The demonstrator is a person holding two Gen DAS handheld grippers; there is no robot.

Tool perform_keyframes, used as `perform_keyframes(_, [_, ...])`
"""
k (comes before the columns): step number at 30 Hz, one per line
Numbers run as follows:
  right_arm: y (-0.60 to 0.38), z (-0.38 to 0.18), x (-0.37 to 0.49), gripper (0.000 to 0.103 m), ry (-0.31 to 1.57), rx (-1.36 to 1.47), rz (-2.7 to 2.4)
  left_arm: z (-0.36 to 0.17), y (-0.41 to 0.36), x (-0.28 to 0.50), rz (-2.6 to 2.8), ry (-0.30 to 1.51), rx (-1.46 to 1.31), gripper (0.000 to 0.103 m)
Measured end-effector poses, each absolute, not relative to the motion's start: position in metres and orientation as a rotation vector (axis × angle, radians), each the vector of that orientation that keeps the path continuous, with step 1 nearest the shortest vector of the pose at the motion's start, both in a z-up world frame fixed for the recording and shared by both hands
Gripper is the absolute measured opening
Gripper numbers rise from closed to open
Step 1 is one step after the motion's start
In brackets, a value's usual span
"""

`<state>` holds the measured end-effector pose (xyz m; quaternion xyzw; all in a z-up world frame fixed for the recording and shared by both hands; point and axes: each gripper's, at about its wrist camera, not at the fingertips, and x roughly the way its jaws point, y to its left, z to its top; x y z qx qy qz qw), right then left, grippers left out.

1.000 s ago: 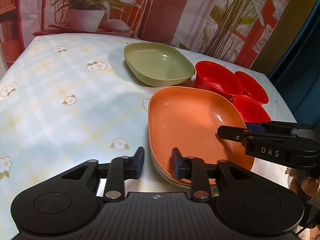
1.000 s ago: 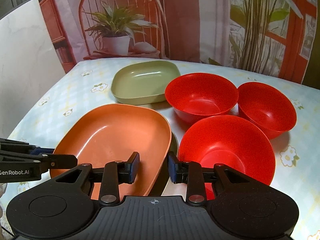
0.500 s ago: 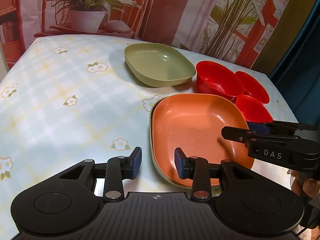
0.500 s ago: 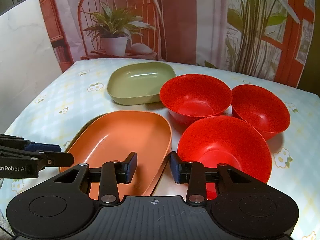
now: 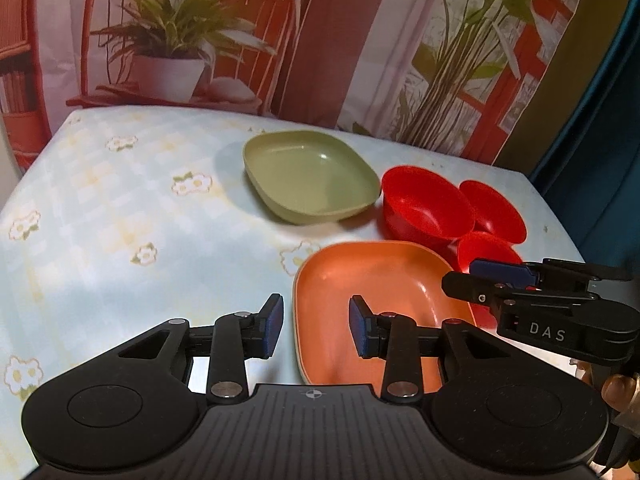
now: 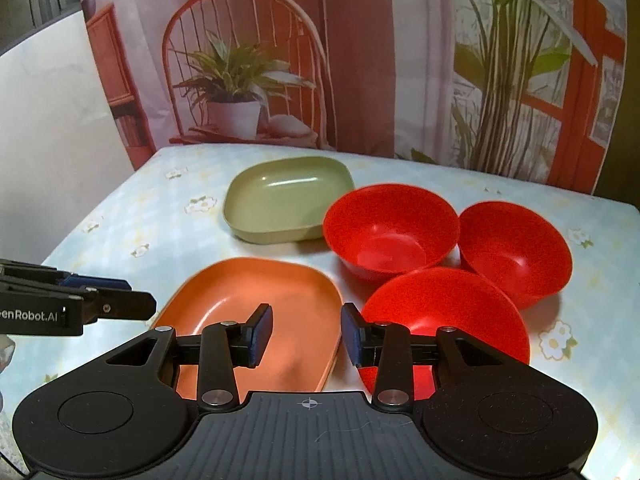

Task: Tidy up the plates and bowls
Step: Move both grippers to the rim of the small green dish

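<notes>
Right wrist view puts the orange plate (image 6: 260,304) directly ahead of and below the right gripper (image 6: 306,334), whose jaws stand wide and hold nothing, straddling the plate's right rim. Its long axis runs away from the camera toward the green plate (image 6: 288,204) farther back on the desk (image 6: 592,216). 3 red bowls (image 6: 390,232) cluster right. The left gripper (image 5: 316,330) is equally wide and empty.
</notes>
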<state>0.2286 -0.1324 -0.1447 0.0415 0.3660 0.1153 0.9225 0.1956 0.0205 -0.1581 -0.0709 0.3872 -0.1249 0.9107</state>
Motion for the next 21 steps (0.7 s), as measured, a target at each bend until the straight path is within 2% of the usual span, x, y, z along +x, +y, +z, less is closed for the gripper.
perform_keyframes(21, [-0.152,-0.095,0.273,0.036,0.661,0.056,0.235,-0.11,0.026,0.23,-0.244,0.68,-0.126,0.038])
